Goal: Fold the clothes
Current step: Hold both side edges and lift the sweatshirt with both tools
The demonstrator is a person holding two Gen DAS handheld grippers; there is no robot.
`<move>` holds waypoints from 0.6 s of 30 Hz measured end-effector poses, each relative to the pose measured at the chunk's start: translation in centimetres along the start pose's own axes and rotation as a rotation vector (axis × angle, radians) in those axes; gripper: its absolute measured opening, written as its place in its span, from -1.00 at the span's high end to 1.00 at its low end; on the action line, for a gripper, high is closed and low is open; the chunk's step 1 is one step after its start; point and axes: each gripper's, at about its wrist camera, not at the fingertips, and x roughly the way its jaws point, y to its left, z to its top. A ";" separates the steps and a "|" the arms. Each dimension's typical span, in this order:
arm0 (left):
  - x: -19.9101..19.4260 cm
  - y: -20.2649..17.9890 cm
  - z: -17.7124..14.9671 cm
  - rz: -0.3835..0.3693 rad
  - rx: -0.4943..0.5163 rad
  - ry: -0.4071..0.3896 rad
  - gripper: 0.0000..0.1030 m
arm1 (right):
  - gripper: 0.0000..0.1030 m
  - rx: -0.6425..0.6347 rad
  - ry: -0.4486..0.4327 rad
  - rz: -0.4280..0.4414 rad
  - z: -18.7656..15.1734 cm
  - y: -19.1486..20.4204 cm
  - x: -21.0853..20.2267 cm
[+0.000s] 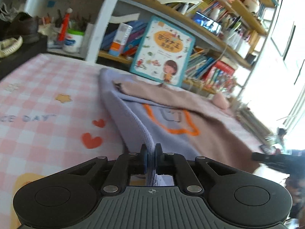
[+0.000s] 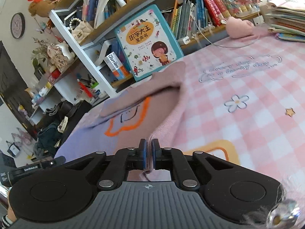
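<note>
Left wrist: sweater (image 1: 167, 118), lilac and dusty pink, spread on checked desk (image 1: 47, 87); lilac hem clamped in left gripper (image 1: 151, 159) fingers. Right gripper (image 2: 149, 157) fingers clamped on pink hem. Lift both corners level, carry toward collar, keep edge taut. Pen cup (image 1: 73, 40) on shelf, contents blurred, probably pens.
</note>
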 end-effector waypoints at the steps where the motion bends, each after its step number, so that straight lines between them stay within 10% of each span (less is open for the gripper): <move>1: 0.2 0.1 -0.1 0.009 -0.002 0.013 0.81 | 0.88 -0.001 0.010 -0.013 0.1 0.0 0.2; 8: 0.5 1.2 -1.2 0.029 -0.026 0.097 0.36 | 0.47 0.031 0.065 -0.064 -0.9 -0.9 0.7; 18: 0.9 2.4 -1.4 0.005 -0.104 0.097 0.35 | 0.48 0.159 0.066 -0.052 -1.0 -2.8 1.0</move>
